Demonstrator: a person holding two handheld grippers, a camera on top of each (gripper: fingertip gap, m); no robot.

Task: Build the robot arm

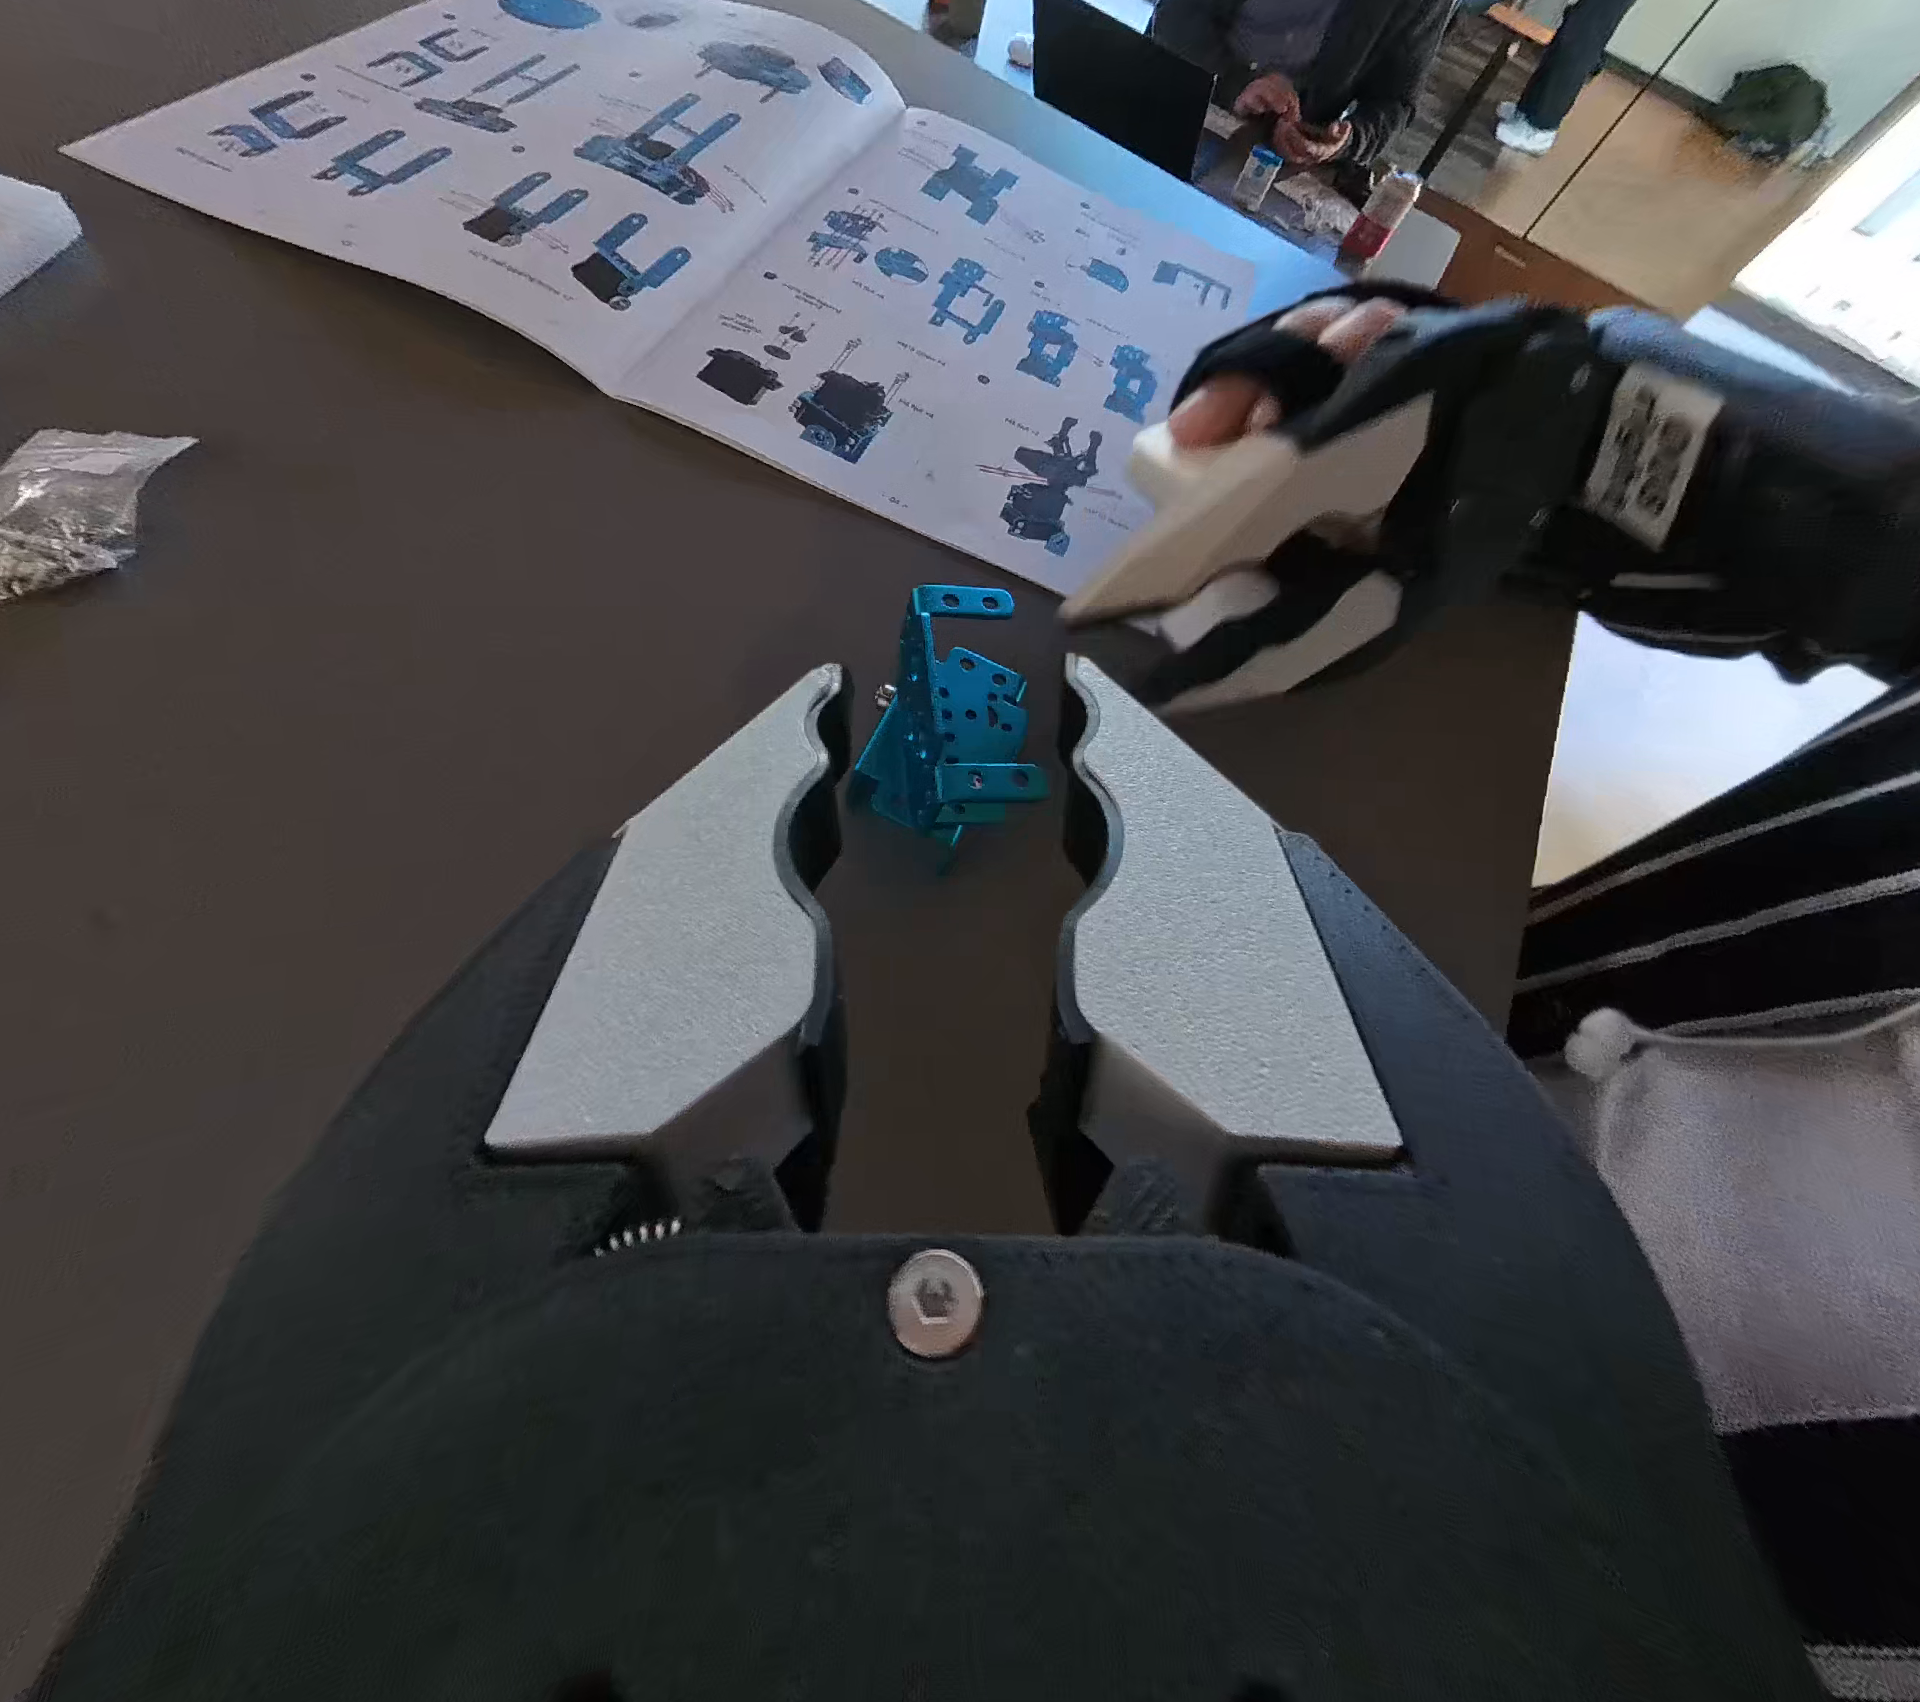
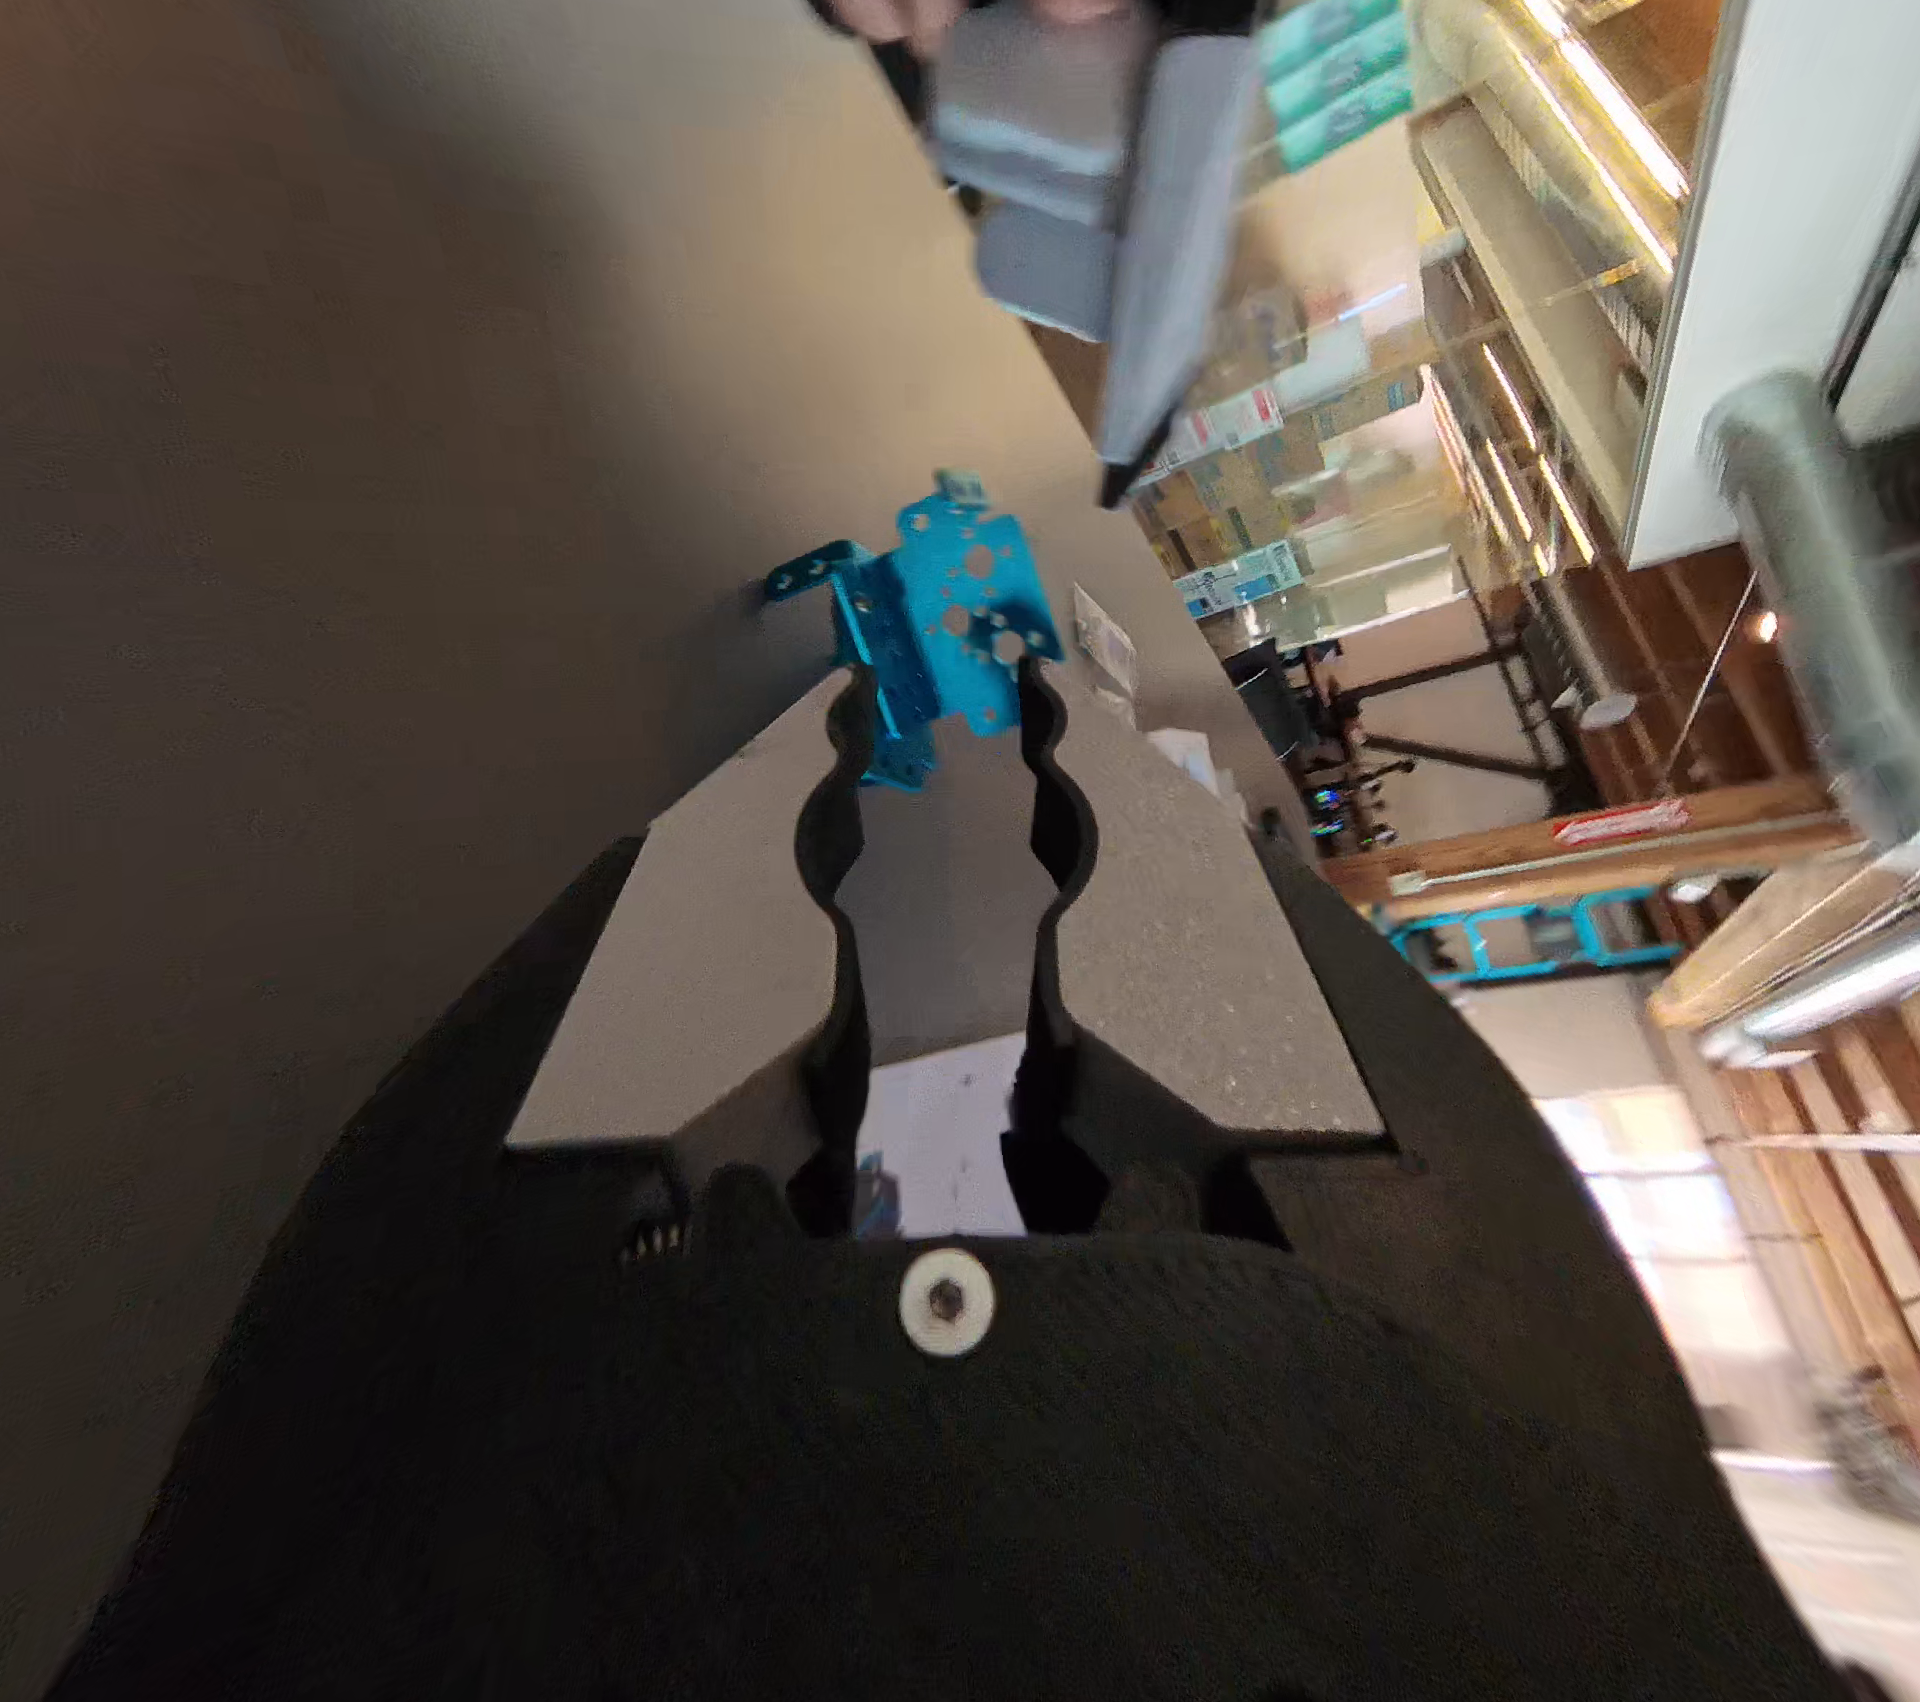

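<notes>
Left wrist view: the left gripper (image 1: 951, 686) is spread around a blue perforated metal bracket assembly (image 1: 951, 722) standing on the dark table (image 1: 416, 665); the right gripper (image 2: 940, 686), also spread, flanks it.

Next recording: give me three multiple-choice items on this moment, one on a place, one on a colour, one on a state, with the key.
1. Where is the metal bracket?
A. On a chair
B. Standing on the dark table, just beyond the fingertips of the left hand-held gripper
C. On the floor

2. What colour is the metal bracket?
A. Red
B. Yellow
C. Blue

3. How is the left hand-held gripper?
A. Open and empty
B. Shut on the metal bracket
C. Shut with nothing in it

Key:
1 B: the left wrist view shows it upright on the tabletop ahead of the tips.
2 C: both views show it bright blue.
3 A: its fingers stand apart, clear of the bracket.
</notes>
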